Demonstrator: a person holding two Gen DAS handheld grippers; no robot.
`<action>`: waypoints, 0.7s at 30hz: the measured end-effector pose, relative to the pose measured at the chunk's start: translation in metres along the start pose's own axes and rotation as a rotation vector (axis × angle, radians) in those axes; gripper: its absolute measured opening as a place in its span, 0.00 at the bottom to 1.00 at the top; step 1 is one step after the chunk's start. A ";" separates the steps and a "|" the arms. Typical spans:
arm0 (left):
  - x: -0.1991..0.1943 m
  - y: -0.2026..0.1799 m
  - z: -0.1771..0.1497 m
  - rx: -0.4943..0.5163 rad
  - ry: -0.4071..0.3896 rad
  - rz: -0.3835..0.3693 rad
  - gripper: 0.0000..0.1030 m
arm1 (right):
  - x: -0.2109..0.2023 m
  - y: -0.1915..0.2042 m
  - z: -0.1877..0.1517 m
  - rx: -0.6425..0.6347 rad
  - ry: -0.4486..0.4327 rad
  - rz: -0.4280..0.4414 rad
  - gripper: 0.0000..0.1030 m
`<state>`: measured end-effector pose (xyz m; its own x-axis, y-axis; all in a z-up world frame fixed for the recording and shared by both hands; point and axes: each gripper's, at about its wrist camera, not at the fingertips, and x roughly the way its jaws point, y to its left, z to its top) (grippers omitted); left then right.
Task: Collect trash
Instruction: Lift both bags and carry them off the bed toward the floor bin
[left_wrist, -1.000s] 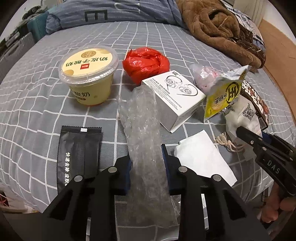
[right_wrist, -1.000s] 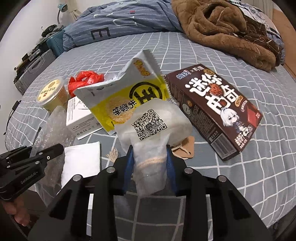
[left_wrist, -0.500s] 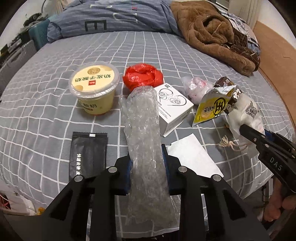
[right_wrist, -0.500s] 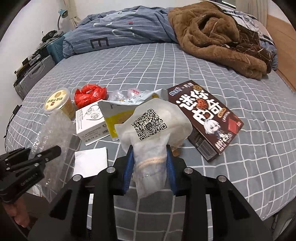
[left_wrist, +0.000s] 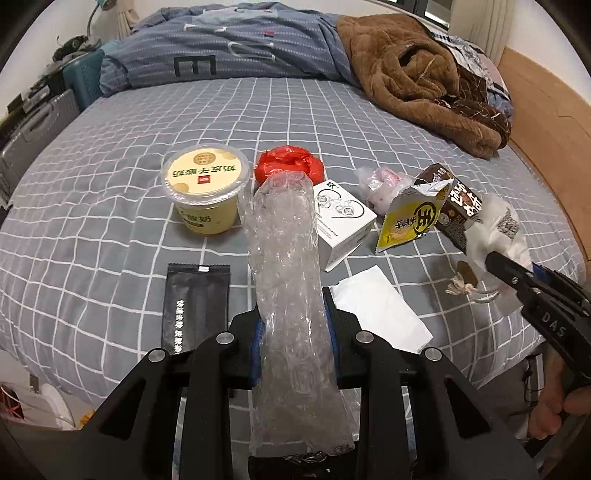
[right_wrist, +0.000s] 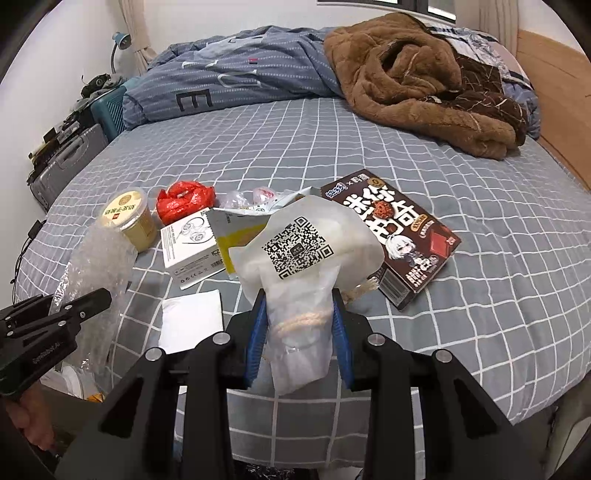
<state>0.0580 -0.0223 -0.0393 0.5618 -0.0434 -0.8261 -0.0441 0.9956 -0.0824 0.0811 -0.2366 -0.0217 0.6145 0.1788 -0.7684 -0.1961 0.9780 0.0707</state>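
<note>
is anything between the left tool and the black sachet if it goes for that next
Nothing lies on or in front of the black sachet, flat on the bedsheet. But the left tool is shut on the bubble wrap, so its jaws are occupied until that is dropped.

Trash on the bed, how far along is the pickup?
Nothing visibly binned yet. In hand: left gripper clamps bubble wrap; right gripper clamps a white QR-code bag. Left on the bed: yogurt cup, red bag, white box, black sachet, tissue.
</note>
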 end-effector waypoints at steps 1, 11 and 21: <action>-0.002 0.001 -0.001 0.000 -0.003 -0.001 0.25 | -0.003 0.000 -0.001 0.003 -0.004 -0.002 0.31; -0.029 0.001 -0.016 0.013 -0.033 -0.005 0.25 | -0.036 -0.002 -0.013 0.025 -0.036 -0.017 0.31; -0.062 0.000 -0.032 0.020 -0.064 -0.008 0.25 | -0.070 0.010 -0.026 0.012 -0.070 -0.030 0.31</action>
<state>-0.0031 -0.0226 -0.0052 0.6135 -0.0469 -0.7883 -0.0229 0.9968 -0.0772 0.0161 -0.2416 0.0157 0.6717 0.1561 -0.7242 -0.1677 0.9842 0.0566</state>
